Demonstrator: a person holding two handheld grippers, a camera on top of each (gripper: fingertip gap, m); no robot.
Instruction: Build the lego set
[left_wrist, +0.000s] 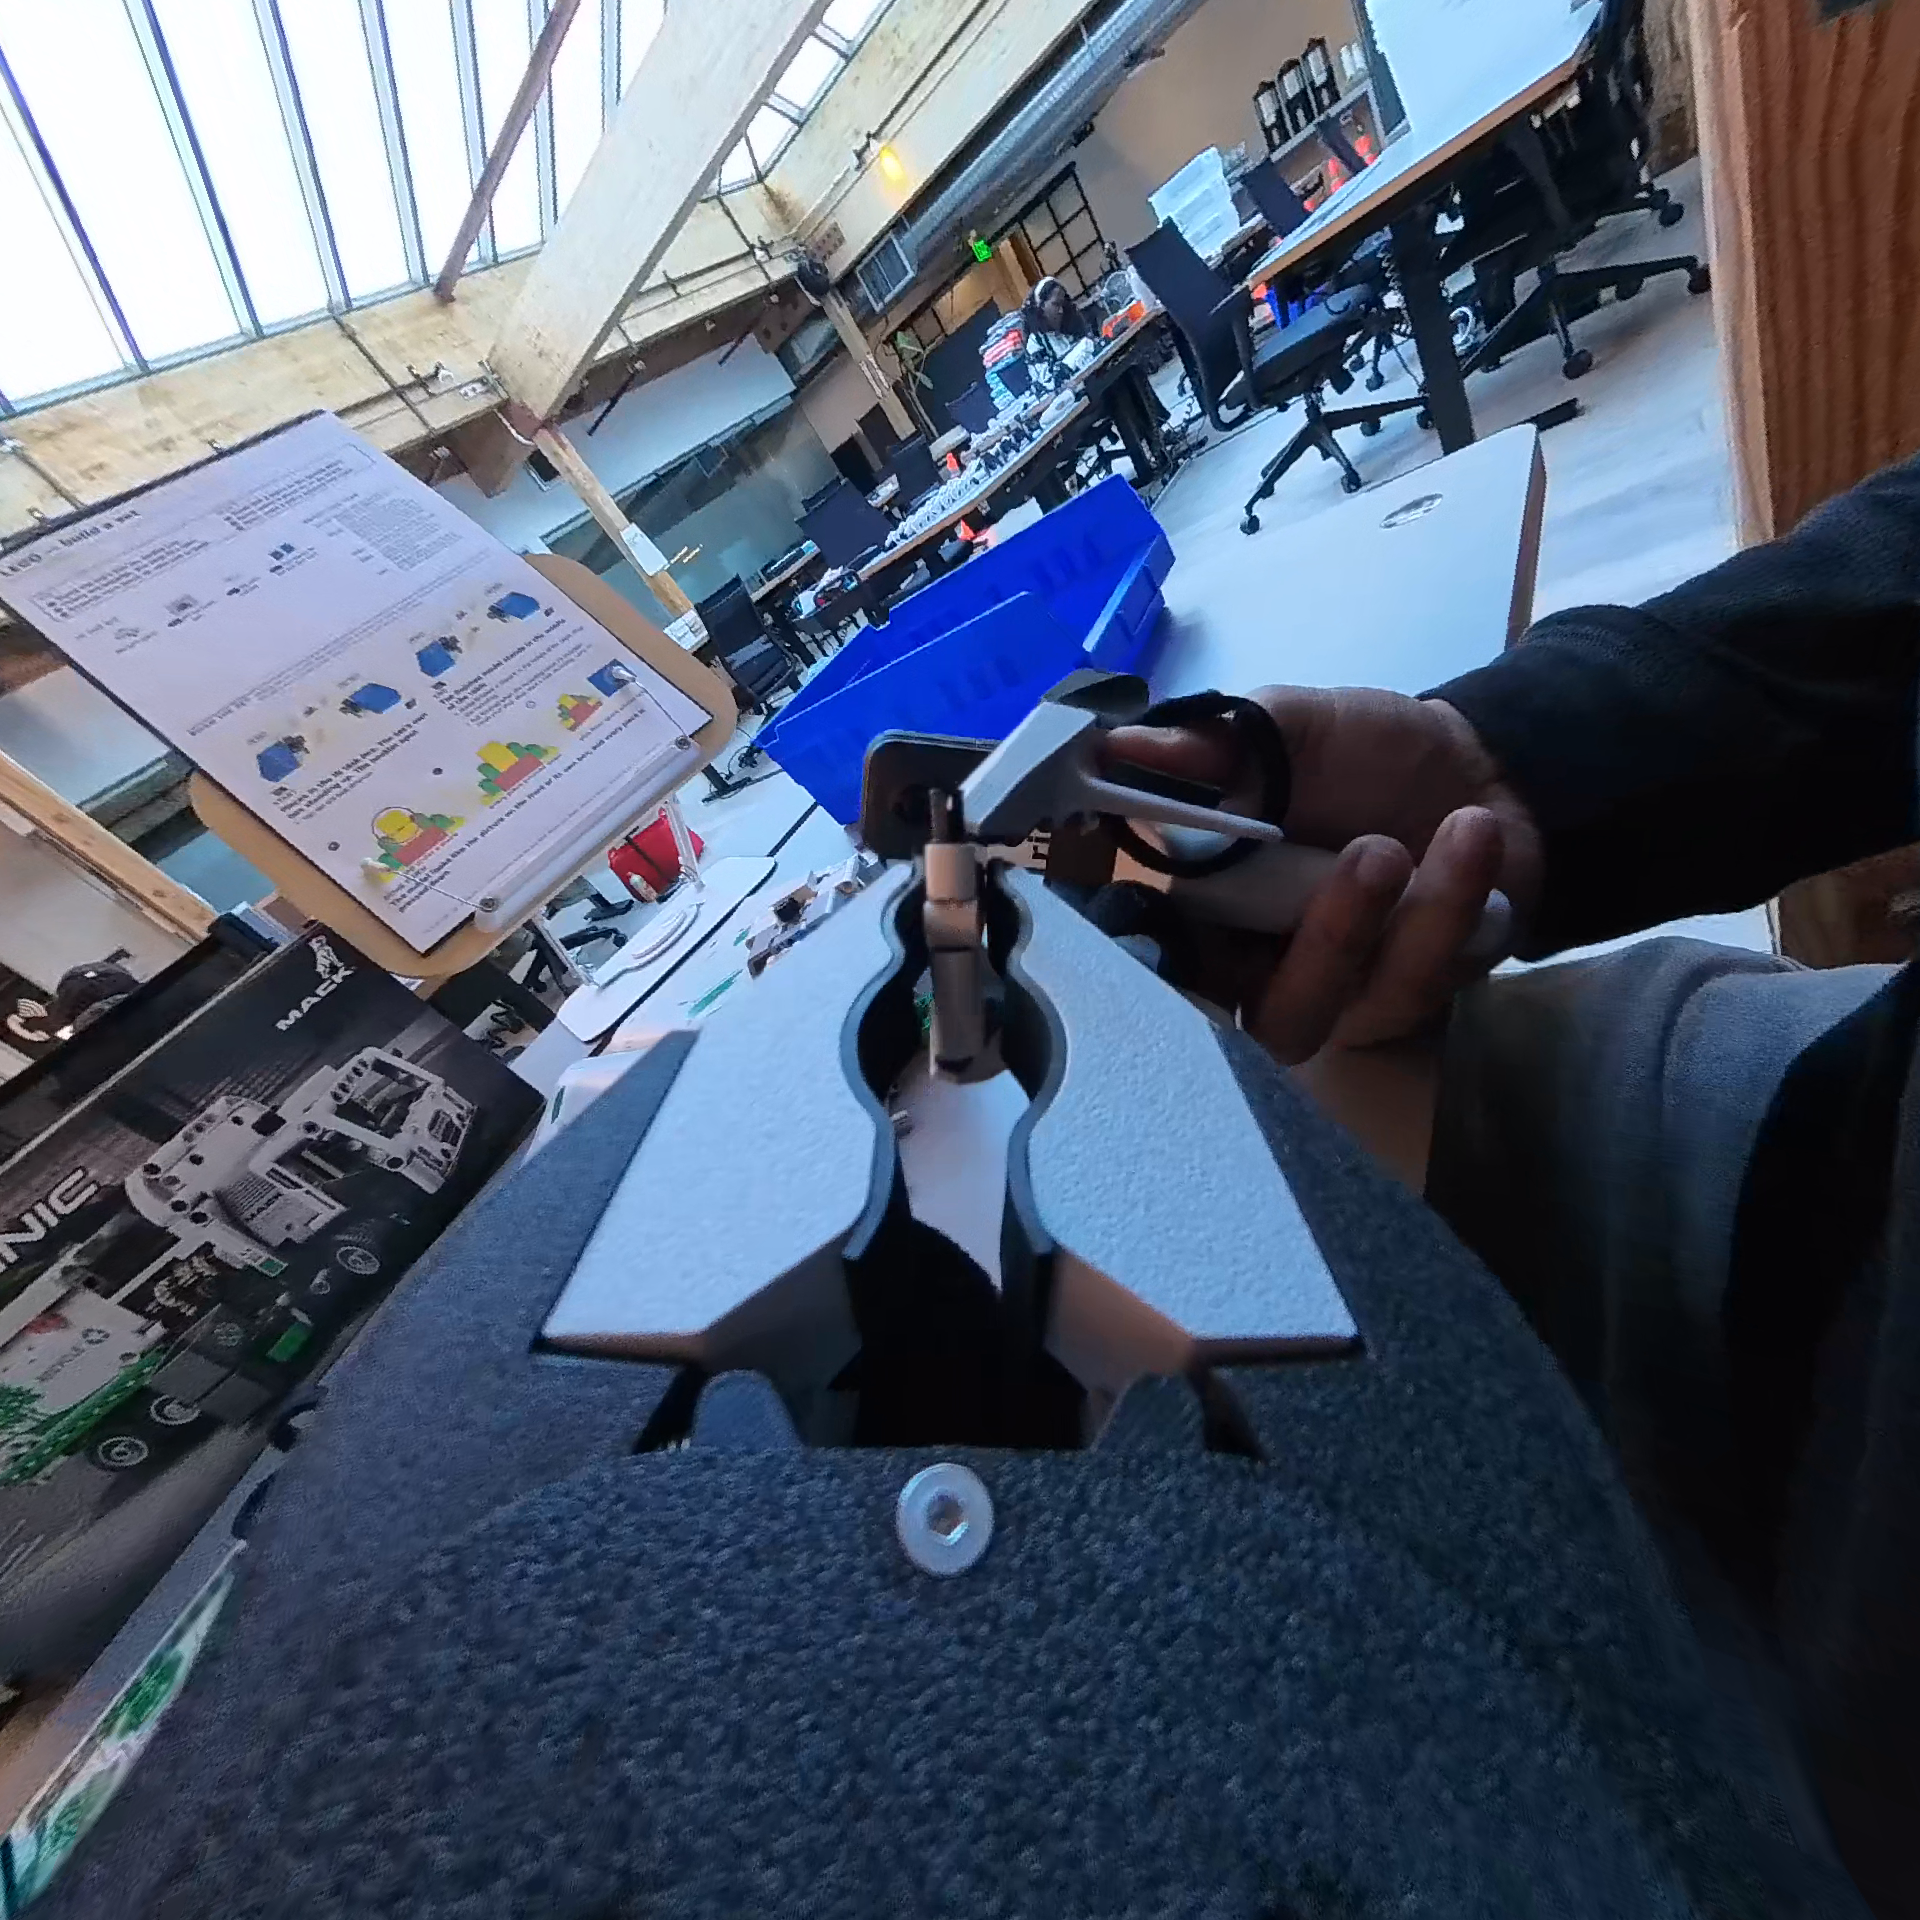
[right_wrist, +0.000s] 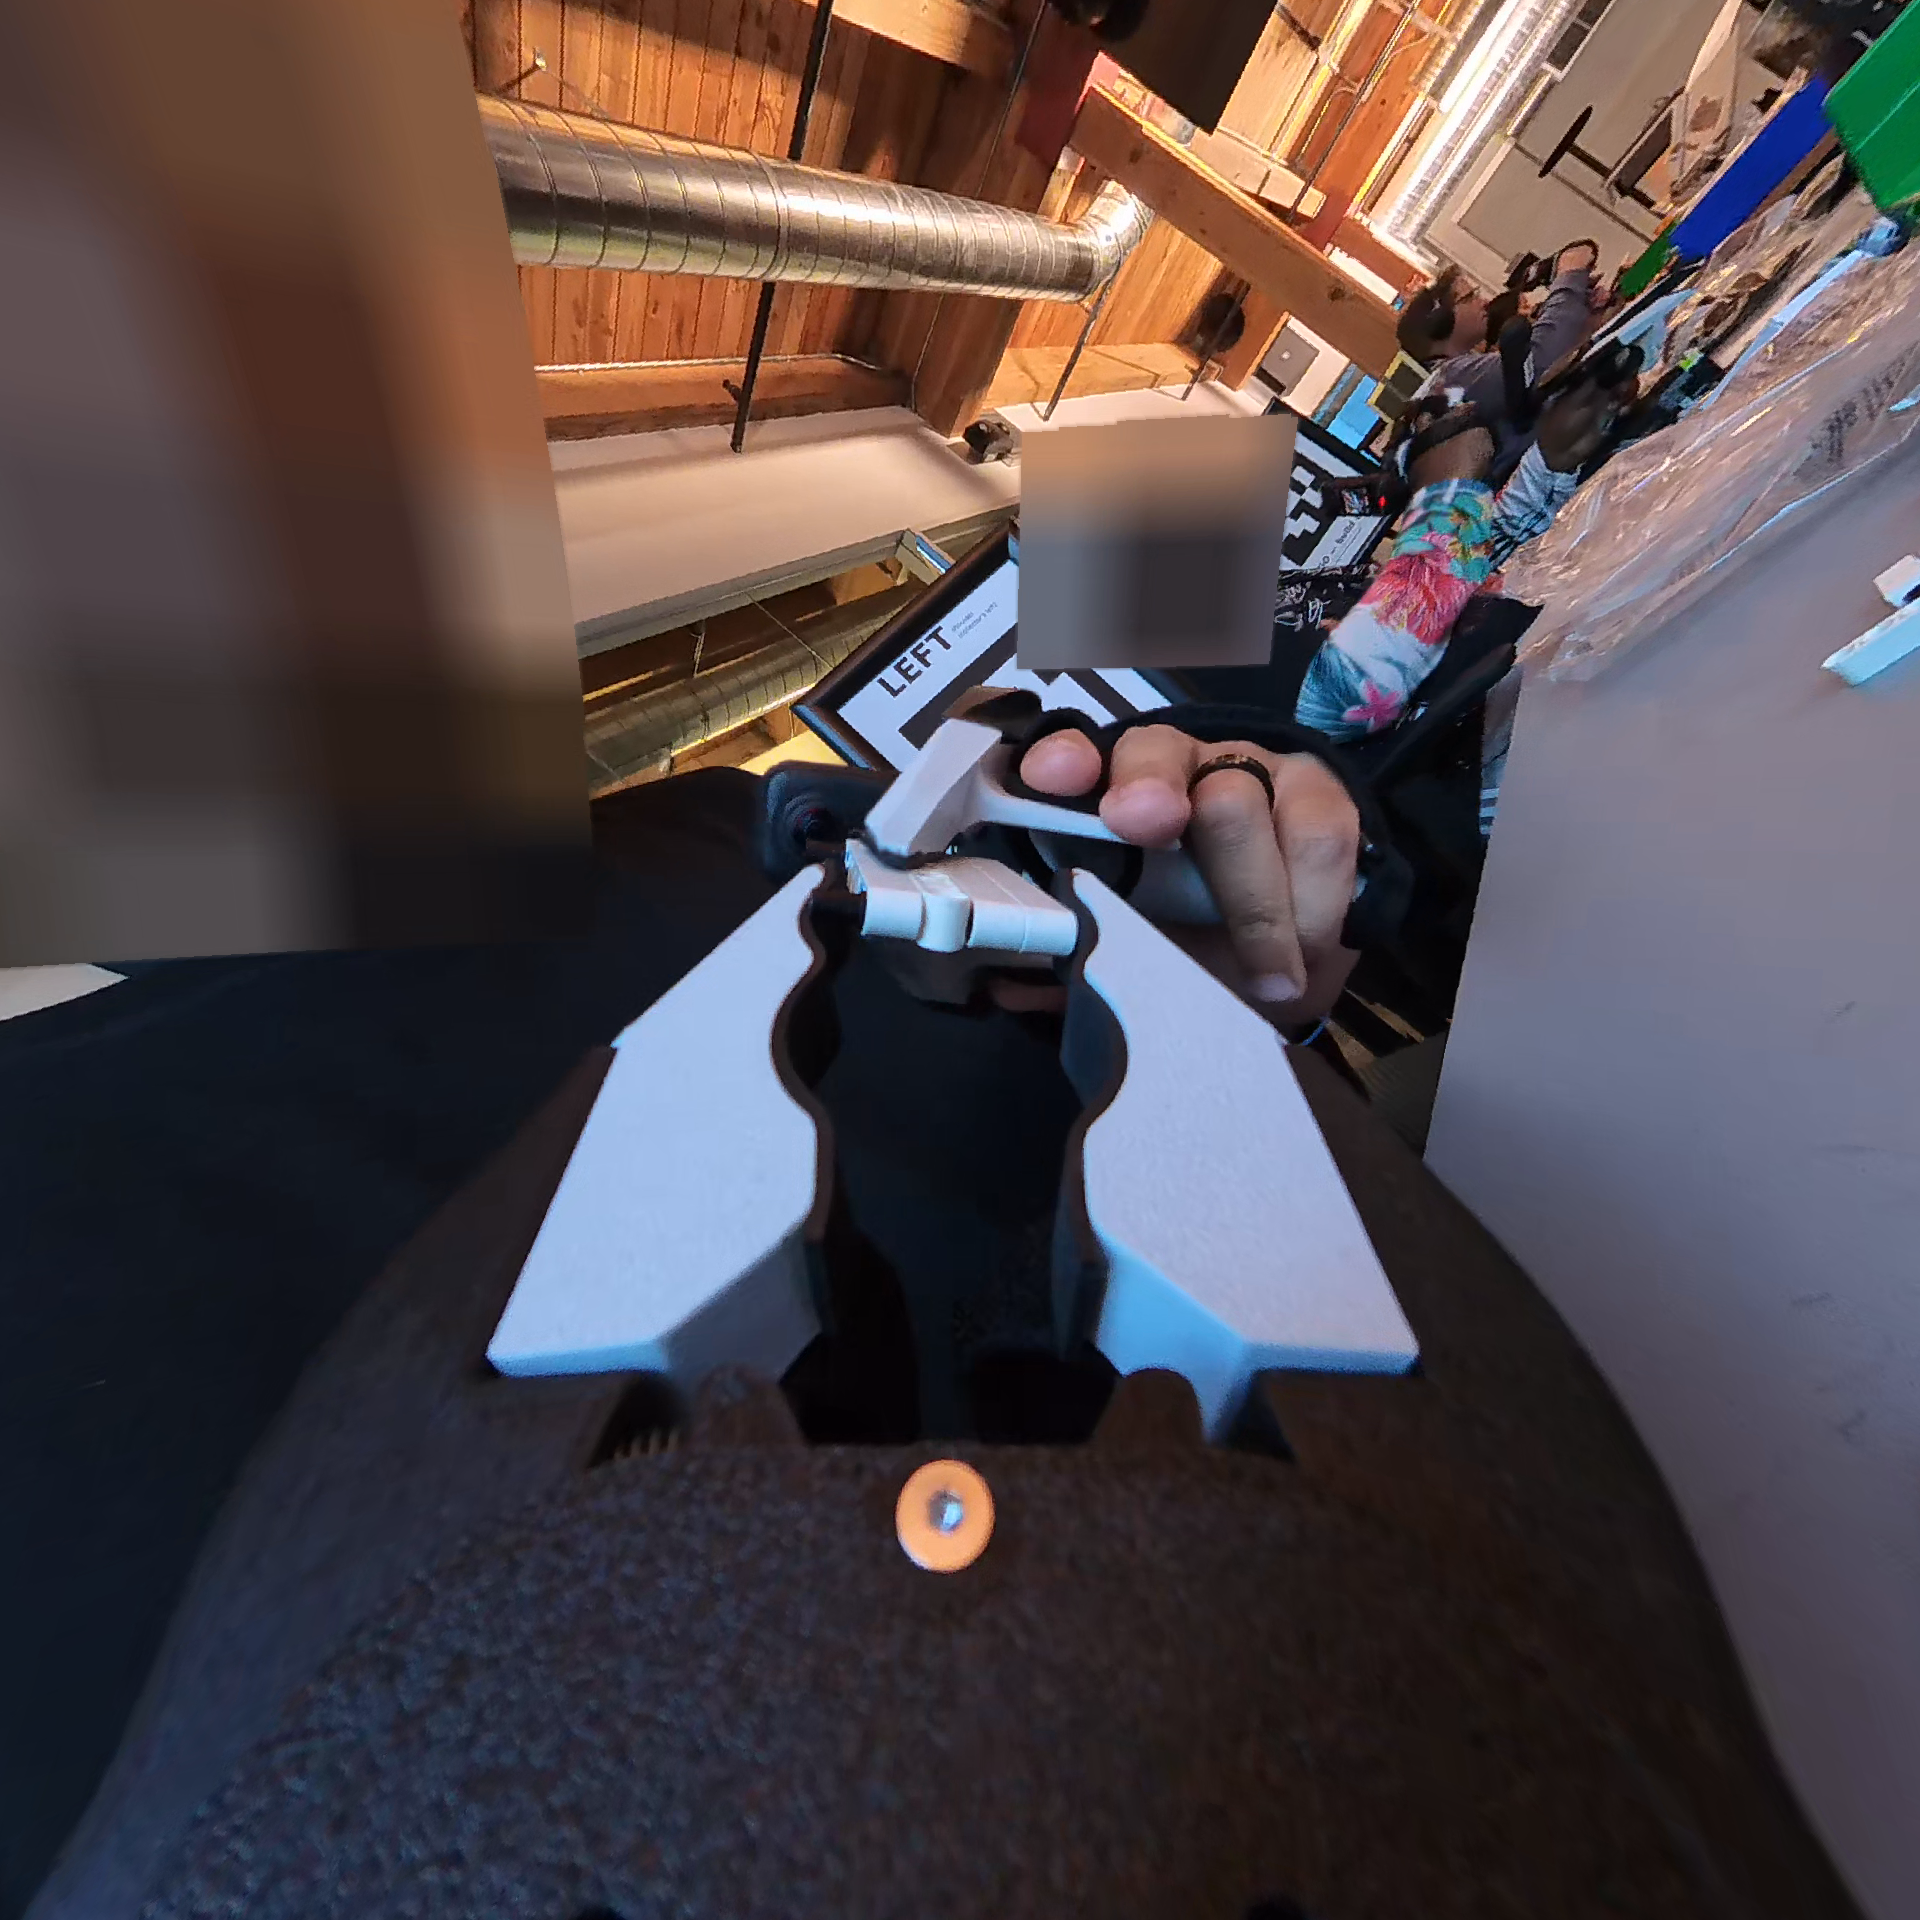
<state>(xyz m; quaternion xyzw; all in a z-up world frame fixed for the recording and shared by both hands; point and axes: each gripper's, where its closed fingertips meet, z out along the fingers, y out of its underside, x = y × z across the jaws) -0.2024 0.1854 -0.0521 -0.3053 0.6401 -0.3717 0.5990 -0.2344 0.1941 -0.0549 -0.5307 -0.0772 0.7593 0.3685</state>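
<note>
Left gripper: fingers pinch a slim grey-white lego assembly, frame centre.
Right gripper: tips clamp the same piece's ends.
Surroundings: blue plastic bin upper centre; instruction sheet on stand upper left; dark lego box left.
Blocking: right hand just beside the tips.
Room: bare white tabletop upper right.
</note>
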